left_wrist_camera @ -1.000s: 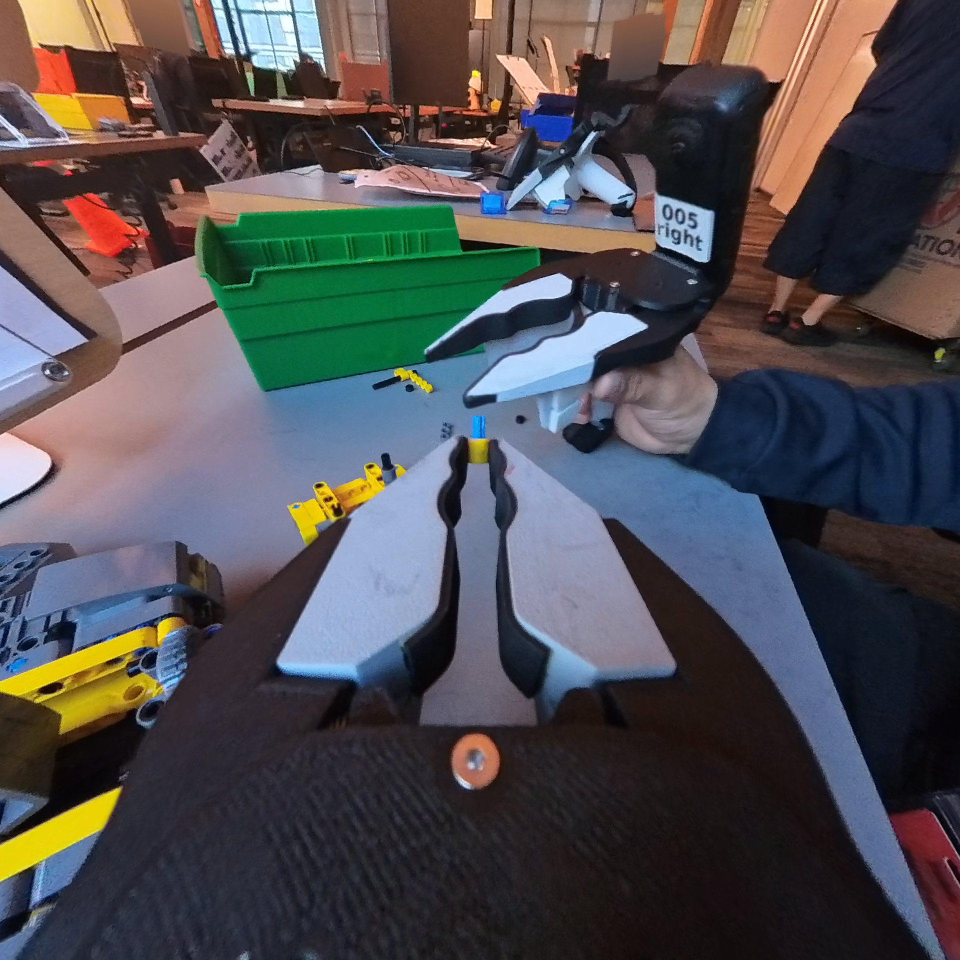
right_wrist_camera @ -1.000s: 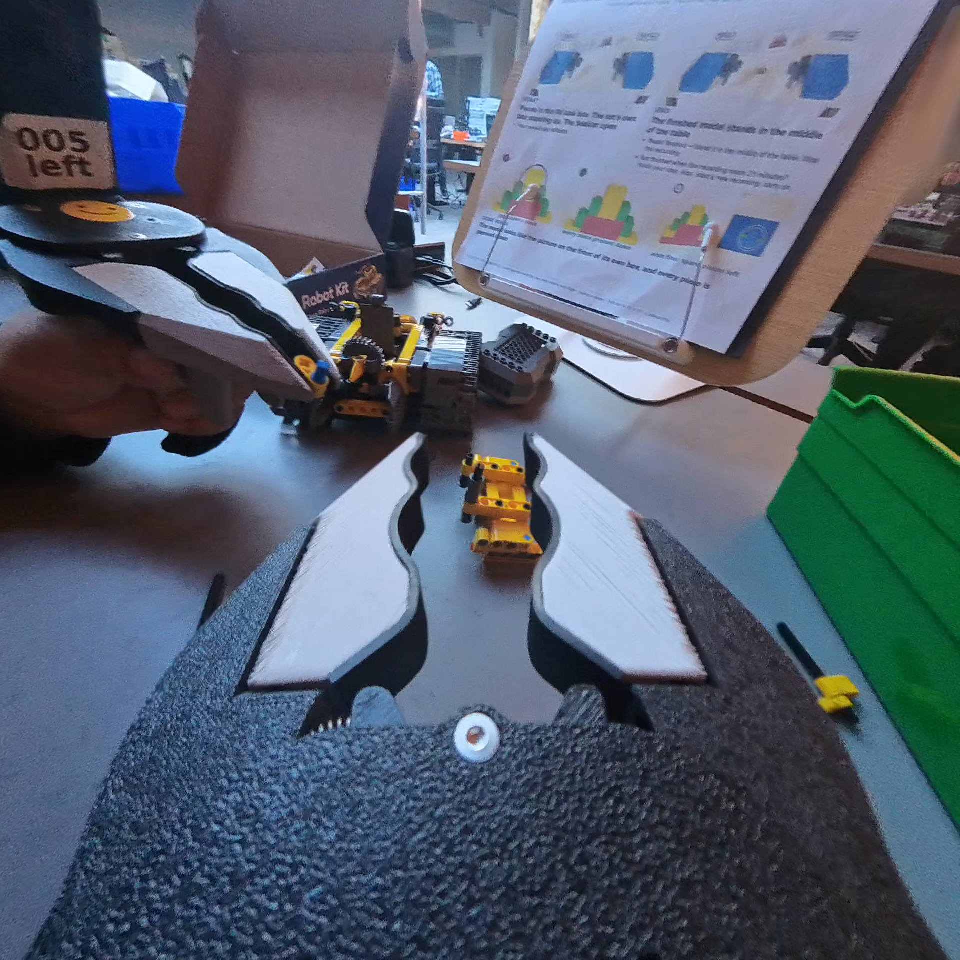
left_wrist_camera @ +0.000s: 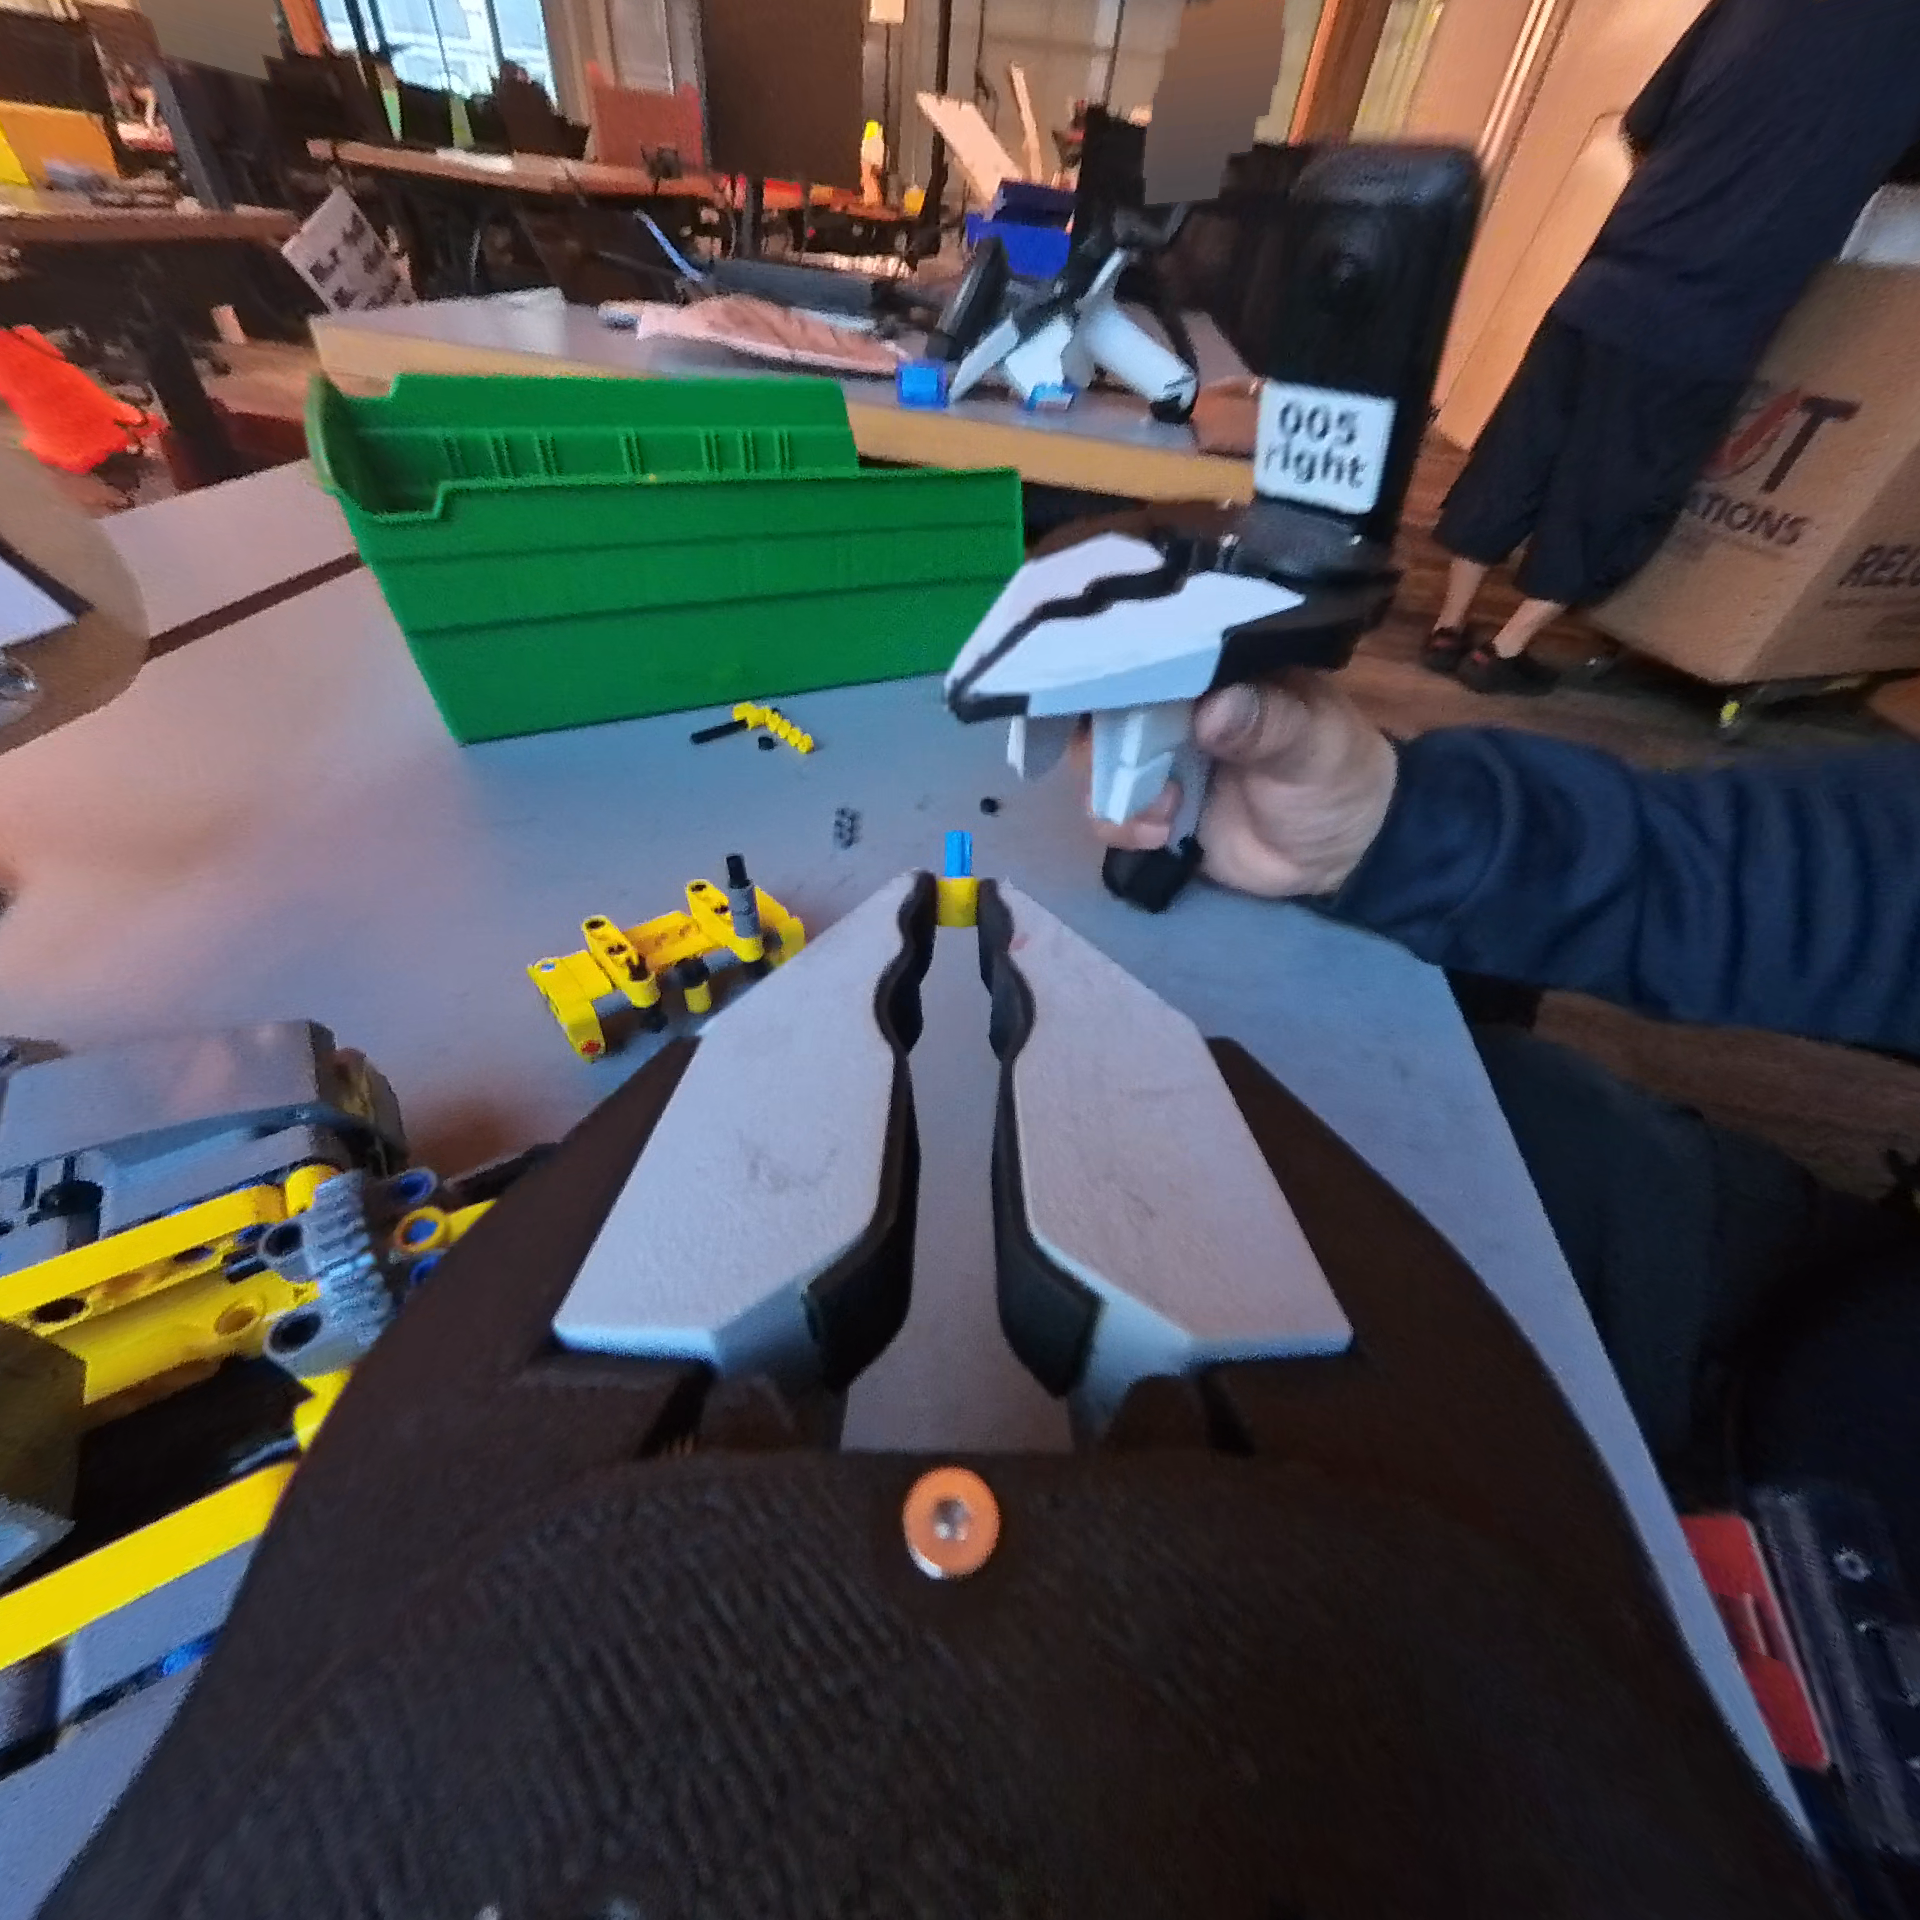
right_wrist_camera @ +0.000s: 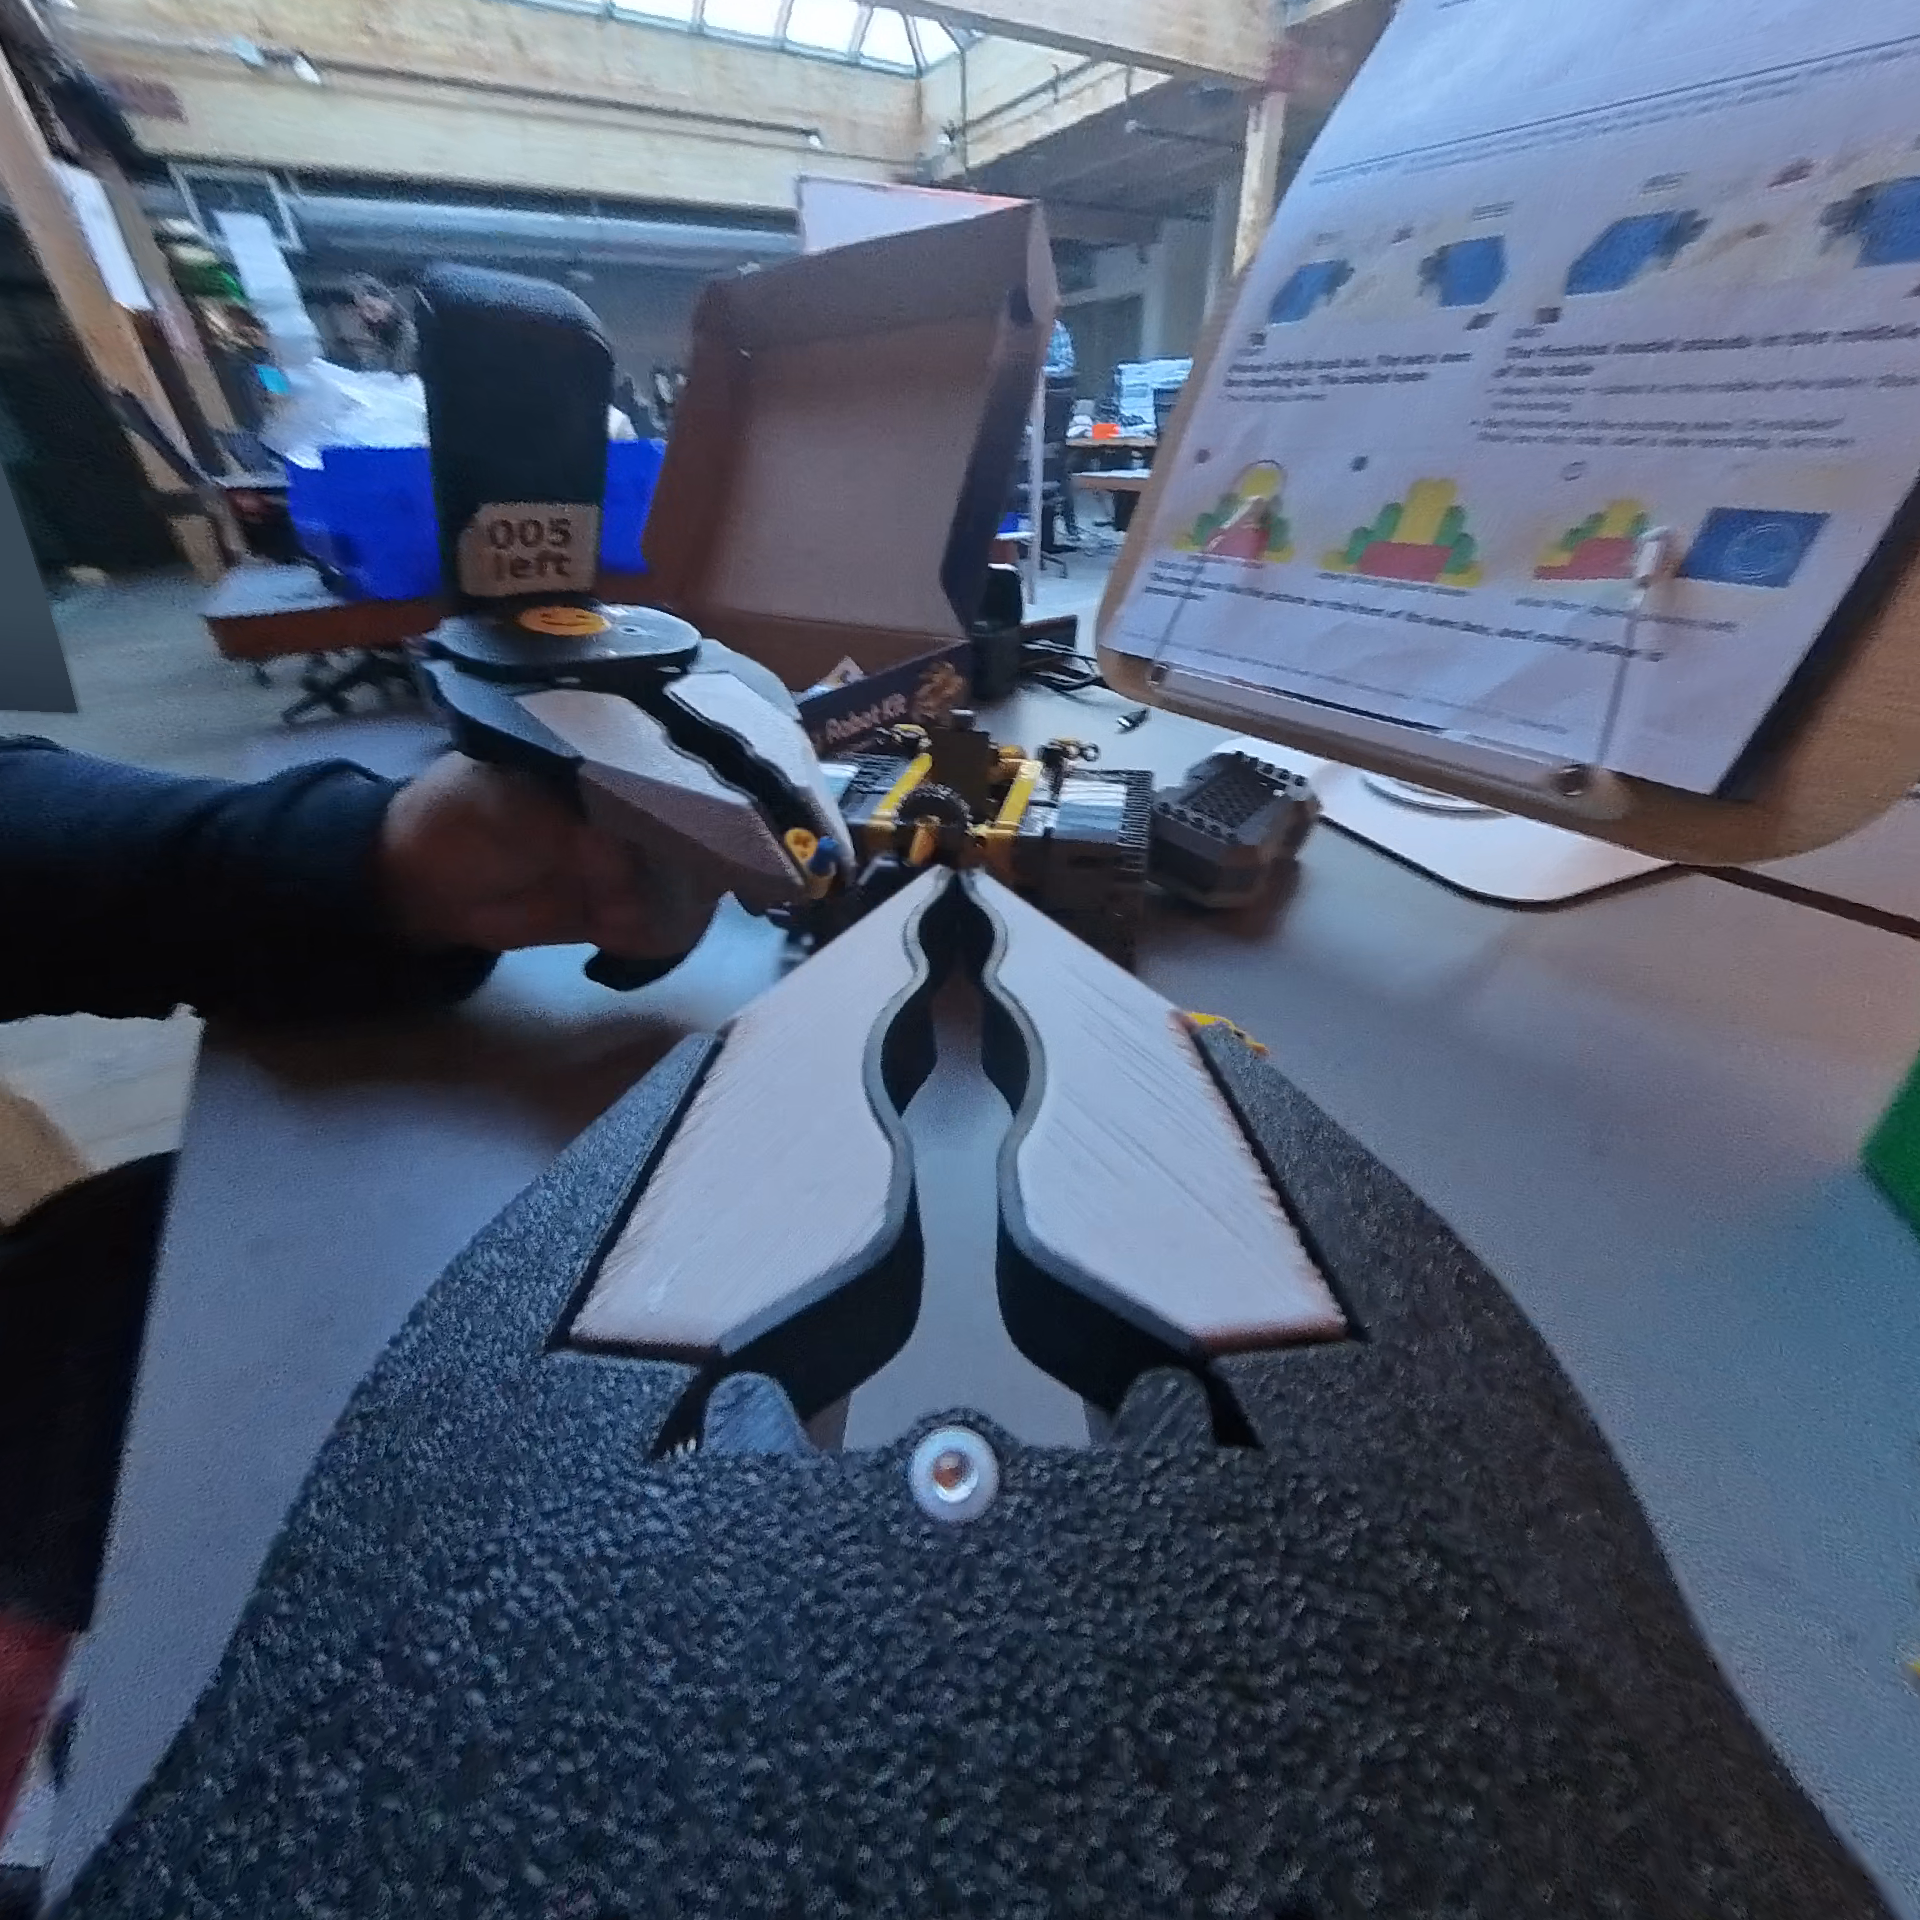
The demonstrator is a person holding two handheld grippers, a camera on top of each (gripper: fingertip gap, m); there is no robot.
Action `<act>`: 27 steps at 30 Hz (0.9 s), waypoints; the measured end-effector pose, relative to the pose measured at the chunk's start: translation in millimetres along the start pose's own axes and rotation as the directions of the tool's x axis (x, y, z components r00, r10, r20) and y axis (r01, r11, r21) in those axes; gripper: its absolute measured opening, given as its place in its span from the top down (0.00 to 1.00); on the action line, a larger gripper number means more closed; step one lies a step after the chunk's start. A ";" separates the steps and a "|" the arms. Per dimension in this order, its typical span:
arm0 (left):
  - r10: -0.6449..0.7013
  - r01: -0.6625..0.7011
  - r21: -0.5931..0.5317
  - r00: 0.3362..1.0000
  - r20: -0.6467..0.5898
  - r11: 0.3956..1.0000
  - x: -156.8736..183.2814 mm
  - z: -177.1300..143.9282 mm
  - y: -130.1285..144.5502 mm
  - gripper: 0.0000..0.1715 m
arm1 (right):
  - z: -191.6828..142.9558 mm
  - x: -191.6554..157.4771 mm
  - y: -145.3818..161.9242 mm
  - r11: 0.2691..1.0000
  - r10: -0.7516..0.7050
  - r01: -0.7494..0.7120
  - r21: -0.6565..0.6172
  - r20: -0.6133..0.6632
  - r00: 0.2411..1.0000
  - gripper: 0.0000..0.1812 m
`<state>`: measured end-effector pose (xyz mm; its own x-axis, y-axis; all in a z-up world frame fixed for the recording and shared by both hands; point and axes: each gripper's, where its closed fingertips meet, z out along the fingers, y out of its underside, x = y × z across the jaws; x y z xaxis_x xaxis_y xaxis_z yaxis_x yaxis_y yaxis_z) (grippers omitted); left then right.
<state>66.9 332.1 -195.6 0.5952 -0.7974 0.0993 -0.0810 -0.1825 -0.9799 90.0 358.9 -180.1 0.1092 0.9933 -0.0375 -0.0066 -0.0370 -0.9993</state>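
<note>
The left gripper (left_wrist_camera: 954, 906) has pale grey fingers edged in black on a black textured body, and pinches a small yellow piece (left_wrist_camera: 954, 902) with a blue pin (left_wrist_camera: 956, 850). Left of centre lies a yellow and grey brick assembly (left_wrist_camera: 665, 961); at the lower left, a yellow, grey and black model (left_wrist_camera: 187, 1236). A green bin (left_wrist_camera: 665, 561) fills the upper middle. The table (left_wrist_camera: 312, 810) is grey. The right gripper (right_wrist_camera: 954, 881) shows the same grey and black. At upper right, a white instruction sheet (right_wrist_camera: 1538, 436) carries blue, yellow, green and red pictures. The sleeve (left_wrist_camera: 1662, 883) is navy.
</note>
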 end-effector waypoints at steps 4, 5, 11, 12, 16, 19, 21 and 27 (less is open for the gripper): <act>0.004 -0.003 0.034 1.000 -0.007 0.999 2.3 -3.2 -8.1 0.97 | 7.2 -18.3 -4.9 0.995 0.086 -0.090 0.030 0.123 0.989 1.00; 0.015 -0.014 0.032 1.000 -0.005 0.999 3.6 -2.7 -8.0 0.97 | 9.9 -24.0 -5.5 0.994 0.101 -0.107 0.031 0.157 0.982 1.00; 0.138 -0.139 0.024 0.990 0.043 0.990 7.7 -1.2 -10.5 0.97 | 25.0 -38.6 -8.1 0.984 0.163 -0.175 0.033 0.226 0.960 0.97; 0.146 -0.148 0.043 0.988 0.050 0.988 8.3 -2.4 -13.9 0.97 | 26.0 -36.8 -7.7 0.981 0.182 -0.194 0.032 0.221 0.958 0.96; 0.166 -0.171 0.075 0.984 0.067 0.982 9.7 -2.6 -19.6 0.97 | 25.0 -39.1 -11.3 0.985 0.151 -0.166 0.049 0.220 0.964 0.99; 0.170 -0.176 0.092 0.983 0.070 0.980 13.0 -0.3 -21.2 0.97 | 25.8 -41.5 -15.9 0.983 0.145 -0.166 0.075 0.226 0.963 0.99; 0.164 -0.171 0.096 0.983 0.082 0.981 10.9 0.2 -21.2 0.97 | 27.5 -40.3 -16.4 0.978 0.173 -0.195 0.075 0.233 0.957 0.99; 0.104 -0.111 0.077 0.990 0.090 0.991 7.9 4.8 -15.1 0.97 | 32.9 -36.6 -10.6 0.981 0.173 -0.186 0.048 0.200 0.964 1.00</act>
<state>76.6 331.3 -180.9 0.6534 -0.7568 -0.0196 -0.0849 -0.0475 -0.9953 53.4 326.5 -168.1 -0.0949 0.9734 -0.2085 -0.0741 -0.2158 -0.9736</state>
